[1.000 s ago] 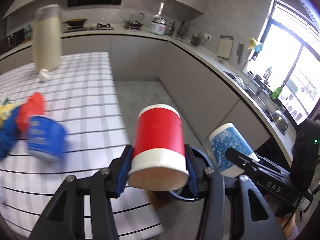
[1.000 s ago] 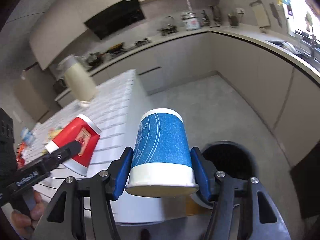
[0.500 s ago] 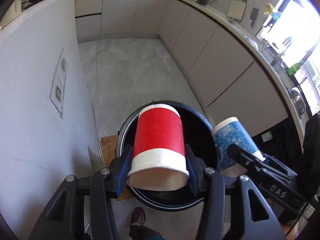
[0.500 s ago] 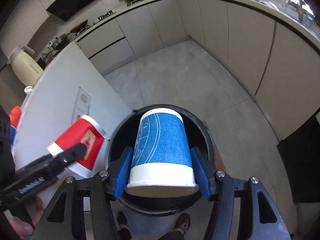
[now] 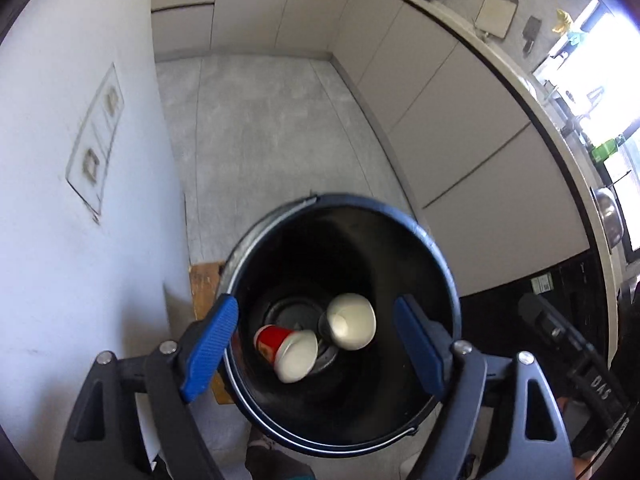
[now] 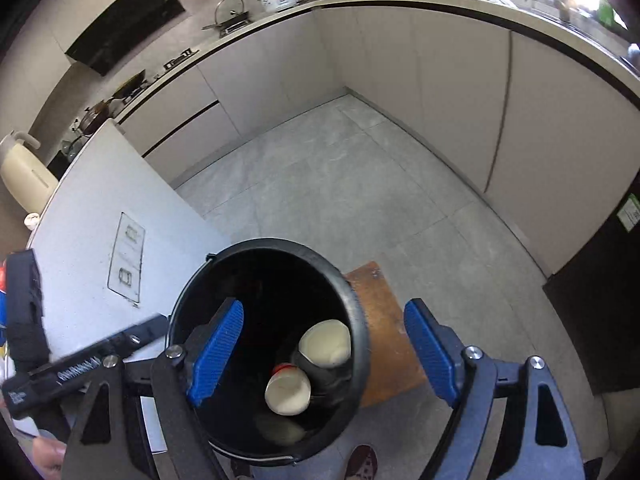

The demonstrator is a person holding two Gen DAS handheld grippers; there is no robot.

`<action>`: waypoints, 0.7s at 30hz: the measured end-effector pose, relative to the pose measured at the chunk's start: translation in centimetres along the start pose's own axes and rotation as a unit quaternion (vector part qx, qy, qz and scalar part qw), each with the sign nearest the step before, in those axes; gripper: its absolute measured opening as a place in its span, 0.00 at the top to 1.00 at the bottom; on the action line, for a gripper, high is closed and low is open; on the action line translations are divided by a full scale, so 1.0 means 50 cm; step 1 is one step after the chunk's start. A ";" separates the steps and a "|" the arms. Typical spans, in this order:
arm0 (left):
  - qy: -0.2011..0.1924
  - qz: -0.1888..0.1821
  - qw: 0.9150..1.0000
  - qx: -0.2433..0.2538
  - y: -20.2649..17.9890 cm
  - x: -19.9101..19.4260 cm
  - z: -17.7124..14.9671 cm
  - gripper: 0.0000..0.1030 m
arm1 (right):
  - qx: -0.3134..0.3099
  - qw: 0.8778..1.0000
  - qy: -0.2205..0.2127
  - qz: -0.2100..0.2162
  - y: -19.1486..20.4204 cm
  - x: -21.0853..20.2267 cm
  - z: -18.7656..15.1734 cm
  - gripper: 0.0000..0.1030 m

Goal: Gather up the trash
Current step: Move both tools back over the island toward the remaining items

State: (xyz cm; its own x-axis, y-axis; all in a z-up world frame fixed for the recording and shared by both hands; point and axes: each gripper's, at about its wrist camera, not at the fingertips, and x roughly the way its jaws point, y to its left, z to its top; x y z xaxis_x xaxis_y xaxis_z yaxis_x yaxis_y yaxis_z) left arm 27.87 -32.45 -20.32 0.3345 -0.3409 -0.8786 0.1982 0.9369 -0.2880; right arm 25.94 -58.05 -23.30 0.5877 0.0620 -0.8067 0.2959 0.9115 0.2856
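A black bucket (image 5: 436,264) stands on the floor beside the white island, seen from above in both wrist views (image 6: 188,304). Two paper cups lie at its bottom: a red cup (image 5: 286,346) and a second cup (image 5: 352,320) showing its pale open mouth. They also show as the red cup (image 6: 288,390) and the pale cup (image 6: 326,342). My left gripper (image 5: 316,348) hangs over the bucket, its jaws opening with nothing held. My right gripper (image 6: 324,354) hovers likewise, jaws opening and empty. Each gripper's black body (image 5: 576,360) (image 6: 72,372) shows at the other view's edge.
The white island side (image 5: 80,200) rises left of the bucket. A brown board (image 6: 384,320) lies under the bucket on the grey floor (image 6: 340,184). Beige cabinets (image 6: 460,80) line the far and right walls. A person's shoe (image 6: 362,462) shows below the bucket.
Both grippers came down from the table to above the bucket, then opened. The red cup and the blue cup dropped out of the jaws into the bucket.
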 end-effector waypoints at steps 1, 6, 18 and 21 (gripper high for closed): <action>-0.003 0.005 1.000 0.004 -0.006 -0.016 -0.002 0.20 | -0.001 1.000 0.000 -0.005 -0.001 -0.006 -0.002 0.18; -0.003 0.010 1.000 0.024 -0.031 -0.083 -0.010 0.20 | 0.008 1.000 -0.003 -0.010 0.011 -0.049 -0.005 0.18; -0.050 -0.035 0.997 0.056 0.001 -0.302 0.021 0.20 | 0.006 0.999 -0.045 -0.008 0.155 -0.208 -0.019 0.18; -0.071 -0.039 0.995 0.058 0.041 -0.351 0.028 0.20 | -0.002 0.998 -0.060 -0.002 0.215 -0.246 -0.025 0.18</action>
State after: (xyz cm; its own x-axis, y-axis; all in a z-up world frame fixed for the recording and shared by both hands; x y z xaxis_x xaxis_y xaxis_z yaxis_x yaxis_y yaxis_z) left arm 23.67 -24.64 -4.96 0.4383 -0.4277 -0.7905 0.3309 0.8946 -0.3005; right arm 20.95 -48.52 -10.95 0.6726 0.0086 -0.7400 0.2961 0.9133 0.2797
